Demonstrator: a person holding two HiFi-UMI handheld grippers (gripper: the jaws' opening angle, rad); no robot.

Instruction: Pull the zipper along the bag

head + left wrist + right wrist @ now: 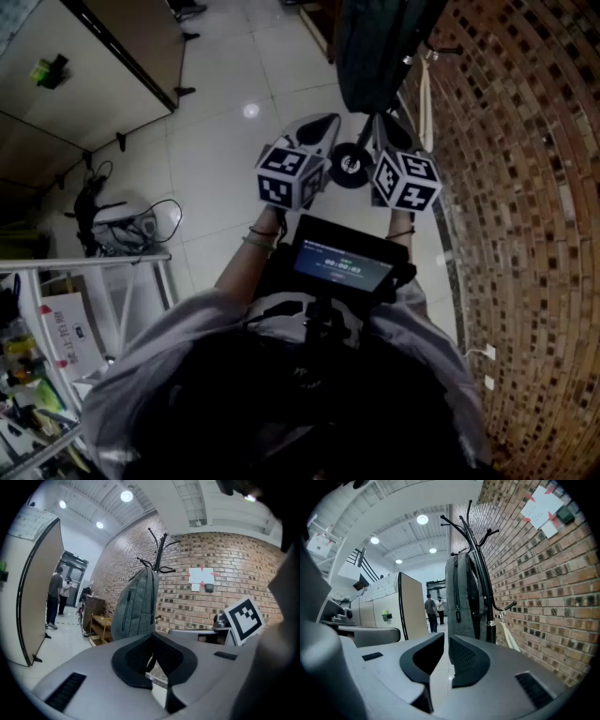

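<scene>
A grey backpack [380, 47] hangs upright on a black coat rack [480, 564] beside the brick wall. In the left gripper view the backpack [138, 604] shows its side with dark zipper lines. In the right gripper view the backpack [461, 597] shows a dark zipper pull [458, 616] hanging on its front. My left gripper [152, 638] is shut, tips touching, holding nothing, and is short of the bag. My right gripper [446, 637] has a narrow slit between its jaws, with nothing in it, and is also apart from the bag. Both grippers [323, 127] [384, 122] are held side by side below the bag.
A brick wall [525, 187] runs along the right. A beige partition [412, 606] stands to the left, and two people [433, 613] stand far down the aisle. A low wooden shelf [101, 627] sits behind the bag. Cables and a device [122, 220] lie on the tiled floor at left.
</scene>
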